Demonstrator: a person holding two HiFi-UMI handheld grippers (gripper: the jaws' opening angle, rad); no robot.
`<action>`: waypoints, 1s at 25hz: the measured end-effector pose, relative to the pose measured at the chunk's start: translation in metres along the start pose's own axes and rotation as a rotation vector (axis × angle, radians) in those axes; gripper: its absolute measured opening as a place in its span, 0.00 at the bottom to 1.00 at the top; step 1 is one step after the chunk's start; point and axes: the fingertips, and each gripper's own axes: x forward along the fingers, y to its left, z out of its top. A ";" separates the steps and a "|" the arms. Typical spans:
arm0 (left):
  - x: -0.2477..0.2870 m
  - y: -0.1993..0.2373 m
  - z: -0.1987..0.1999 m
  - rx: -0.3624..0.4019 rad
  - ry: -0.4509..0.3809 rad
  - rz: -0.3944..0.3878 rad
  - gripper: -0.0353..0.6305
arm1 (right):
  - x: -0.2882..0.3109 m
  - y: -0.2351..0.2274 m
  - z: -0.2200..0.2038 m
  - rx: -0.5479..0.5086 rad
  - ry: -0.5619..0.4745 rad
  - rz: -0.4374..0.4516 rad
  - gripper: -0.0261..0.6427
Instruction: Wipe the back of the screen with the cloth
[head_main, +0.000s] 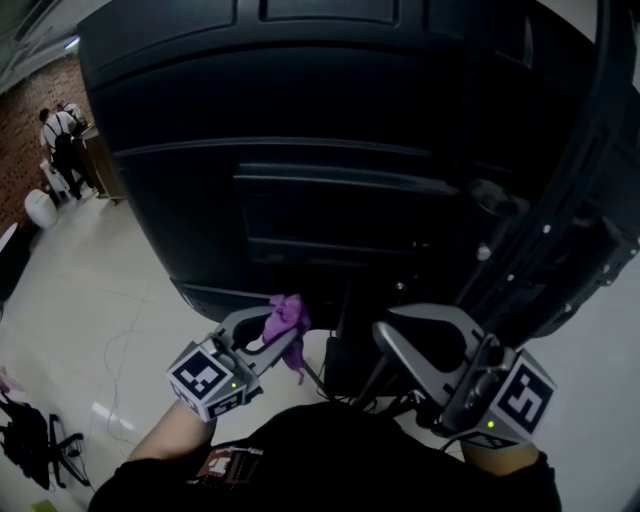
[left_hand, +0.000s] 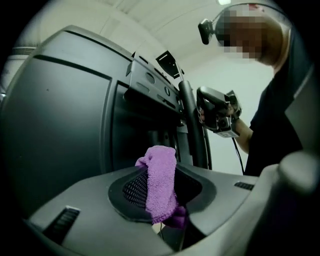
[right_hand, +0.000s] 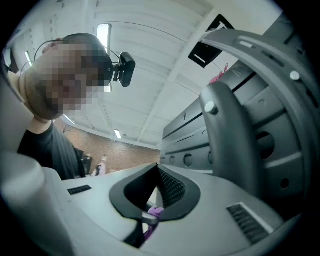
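Left gripper is clamped on a purple cloth, held at the near lower edge of the dark screen back. Right gripper, jaws together and empty, hovers just right of it.

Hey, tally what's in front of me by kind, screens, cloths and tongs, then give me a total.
screen: 1
purple cloth: 1
tongs: 2 (left tongs shut on the purple cloth; right tongs shut, empty)
Total: 4
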 end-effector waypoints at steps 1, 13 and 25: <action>0.000 -0.002 0.006 -0.009 -0.013 0.014 0.21 | -0.007 -0.001 0.002 0.000 -0.001 0.010 0.05; 0.014 -0.069 0.087 -0.017 -0.155 -0.083 0.21 | -0.099 -0.016 0.021 -0.015 0.079 -0.039 0.05; 0.012 -0.108 0.135 0.071 -0.201 -0.322 0.21 | -0.119 -0.034 0.022 -0.023 0.094 -0.225 0.05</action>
